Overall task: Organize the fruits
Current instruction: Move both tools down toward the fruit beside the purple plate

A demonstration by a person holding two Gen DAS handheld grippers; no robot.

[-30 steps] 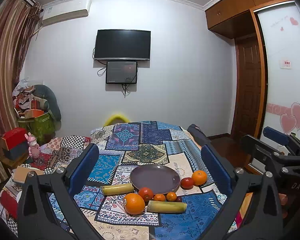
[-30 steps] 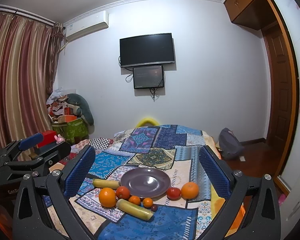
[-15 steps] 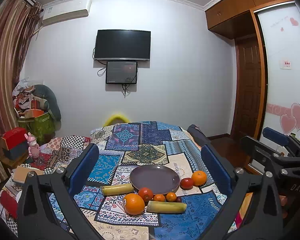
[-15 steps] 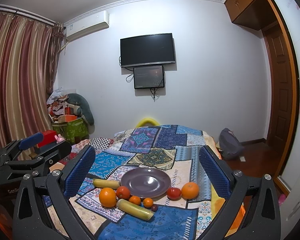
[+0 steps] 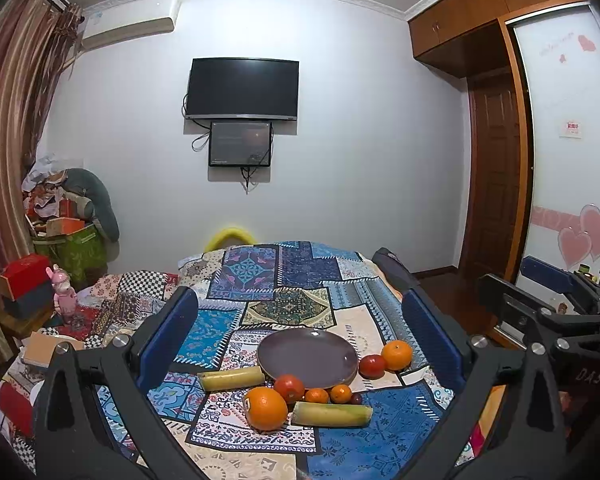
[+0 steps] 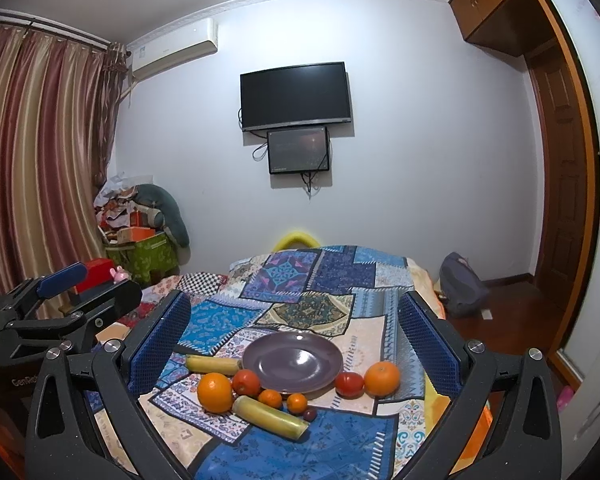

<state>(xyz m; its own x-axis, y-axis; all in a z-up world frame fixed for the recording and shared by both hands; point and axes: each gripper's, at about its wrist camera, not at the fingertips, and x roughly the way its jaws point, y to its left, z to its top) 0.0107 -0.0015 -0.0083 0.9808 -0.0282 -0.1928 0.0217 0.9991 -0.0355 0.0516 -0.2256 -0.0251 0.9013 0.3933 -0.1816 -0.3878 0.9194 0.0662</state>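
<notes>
An empty purple plate [image 5: 307, 356] [image 6: 293, 361] sits on a patchwork-covered table [image 5: 380, 436]. Around its near rim lie a large orange [image 5: 265, 407] [image 6: 214, 392], a red tomato [image 5: 289, 387], two small mandarins [image 5: 317, 395], a small dark plum [image 5: 356, 398] and two yellow-green sugarcane pieces [image 5: 331, 414] [image 5: 231, 378]. To the plate's right sit a tomato [image 5: 372, 365] and an orange [image 5: 397, 354]. My left gripper [image 5: 298, 336] and right gripper [image 6: 294, 338] are both open, empty, held above and short of the fruit.
The right gripper [image 5: 548, 312] shows at the right of the left wrist view; the left gripper [image 6: 60, 312] shows at the left of the right wrist view. Boxes and clutter [image 5: 60, 240] stand far left. A door [image 6: 560, 220] and backpack [image 6: 462, 290] are at right.
</notes>
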